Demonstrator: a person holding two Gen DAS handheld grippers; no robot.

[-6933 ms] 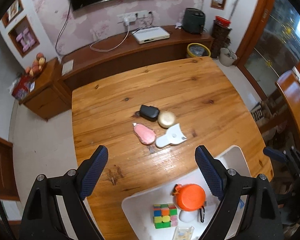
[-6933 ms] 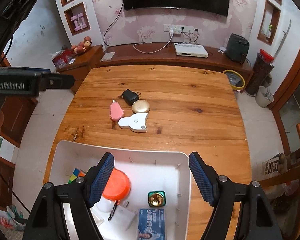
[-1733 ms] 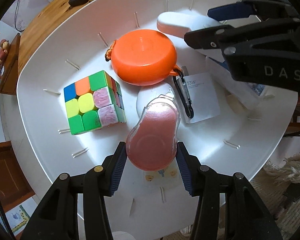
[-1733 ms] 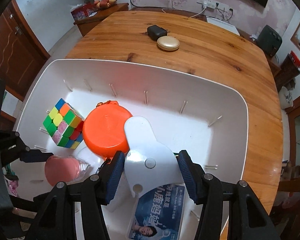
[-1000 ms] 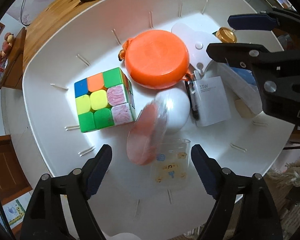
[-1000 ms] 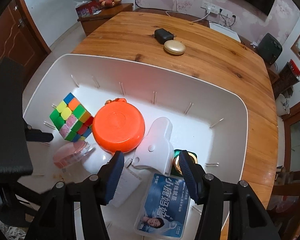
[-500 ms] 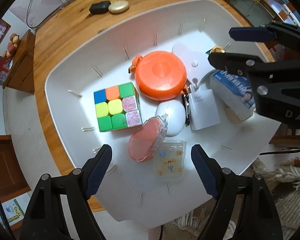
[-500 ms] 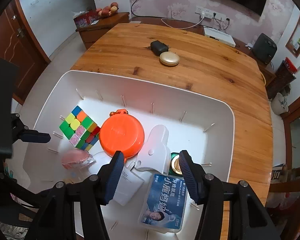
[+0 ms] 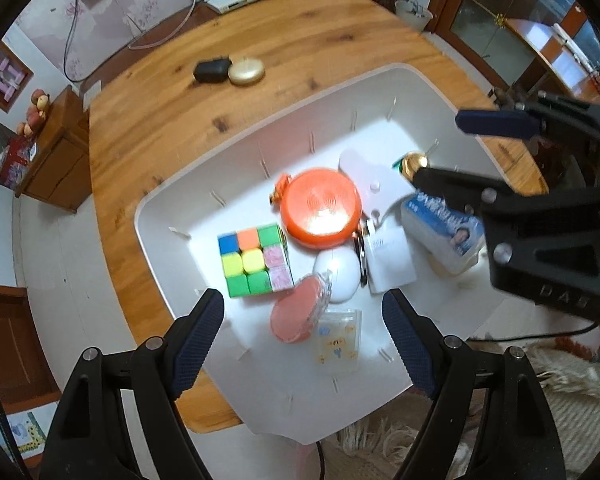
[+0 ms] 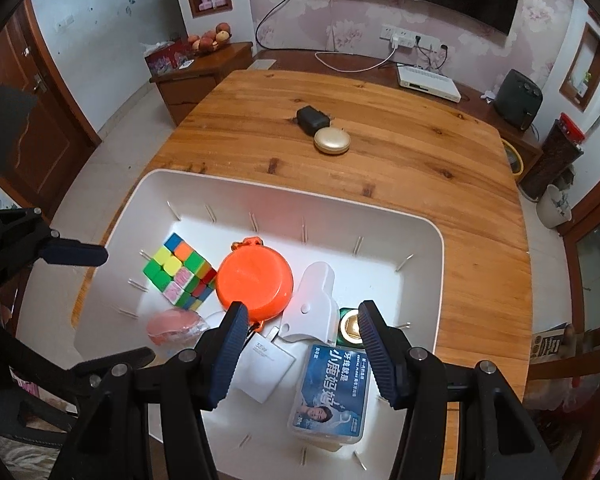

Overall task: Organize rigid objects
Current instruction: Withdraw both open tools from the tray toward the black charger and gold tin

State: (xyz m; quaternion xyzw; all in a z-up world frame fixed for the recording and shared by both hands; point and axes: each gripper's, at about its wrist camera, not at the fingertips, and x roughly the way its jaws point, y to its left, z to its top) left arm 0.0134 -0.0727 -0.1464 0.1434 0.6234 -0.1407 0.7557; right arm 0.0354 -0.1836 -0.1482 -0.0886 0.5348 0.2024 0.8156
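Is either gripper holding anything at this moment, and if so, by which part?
Nothing is held. The left gripper and right gripper are both open above the white bin.

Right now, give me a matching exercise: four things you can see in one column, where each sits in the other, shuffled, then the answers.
Things:
1. gold compact
2. puzzle cube
3. pink case
4. blue-label box

Places:
A. in the white bin, beside the orange round case
B. on the wooden table, next to the black charger
C. in the bin, leaning on a white oval object
D. in the bin, by the right gripper

Pairs: 1-B, 2-A, 3-C, 4-D
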